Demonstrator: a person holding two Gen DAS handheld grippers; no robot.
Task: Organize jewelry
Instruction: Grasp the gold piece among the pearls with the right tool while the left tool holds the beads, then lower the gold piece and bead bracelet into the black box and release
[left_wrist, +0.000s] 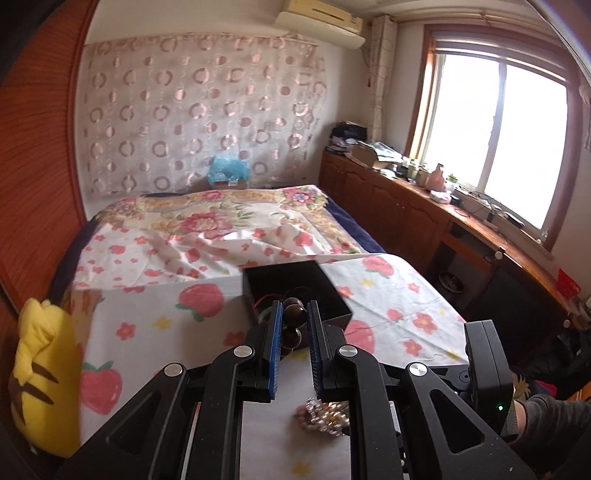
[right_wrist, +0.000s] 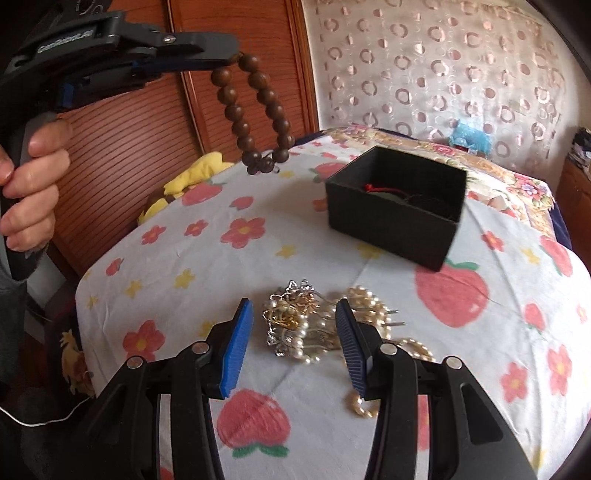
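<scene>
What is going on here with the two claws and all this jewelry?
A person is sorting jewelry on a bed. The left claw is shut on a wooden bead bracelet, held in the air short of the black box, which already holds something with a red cord. The right claw is open above the tangled pile of pearls, gripping nothing.

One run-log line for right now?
left gripper: shut on bead bracelet, held up | right gripper: open over pearl pile | box: open, partly filled
</scene>
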